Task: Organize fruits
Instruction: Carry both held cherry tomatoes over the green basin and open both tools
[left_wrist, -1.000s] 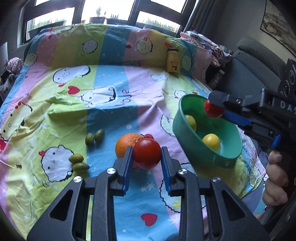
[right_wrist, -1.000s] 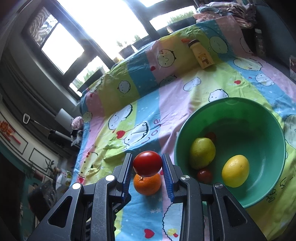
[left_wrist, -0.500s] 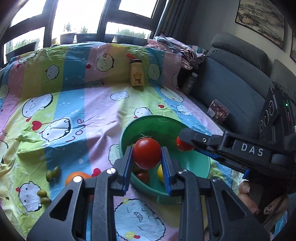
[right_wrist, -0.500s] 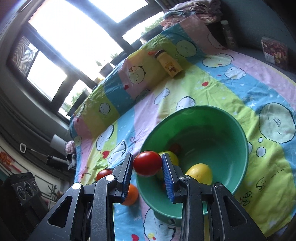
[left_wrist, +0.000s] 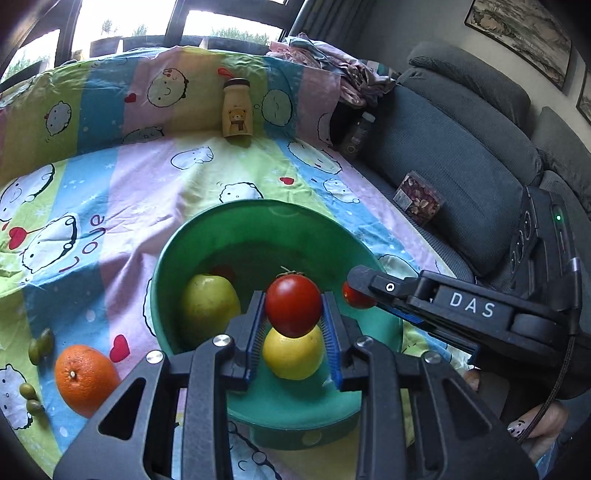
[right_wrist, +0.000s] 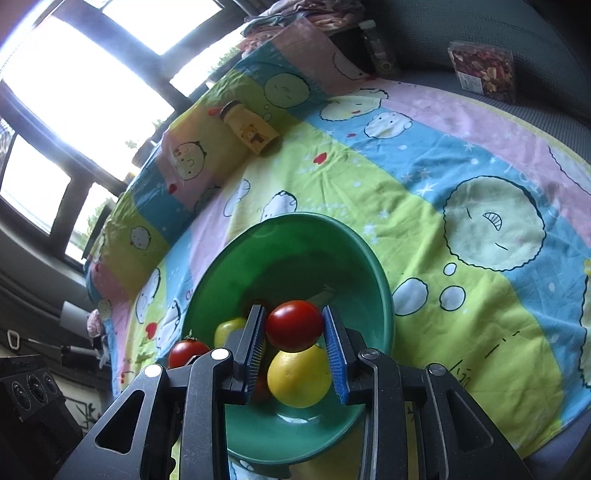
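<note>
Both tools are clenched on a tomato each, left tool (left_wrist: 293, 325) and right tool (right_wrist: 294, 345), and you hold both directly above the green bowl (left_wrist: 236, 236), over its lemon (left_wrist: 291, 354).

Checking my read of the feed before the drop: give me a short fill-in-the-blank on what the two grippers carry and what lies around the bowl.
1. The left gripper is clamped on a round red ____.
2. Both grippers are poised over the green plastic bowl, where a yellow lemon lies beside a pale green ____.
3. Outside the bowl, on the cartoon-print sheet, lies a round fruit coloured ____.
4. The right gripper is ____ on its own red tomato.

Missing words: tomato; pear; orange; shut
</note>
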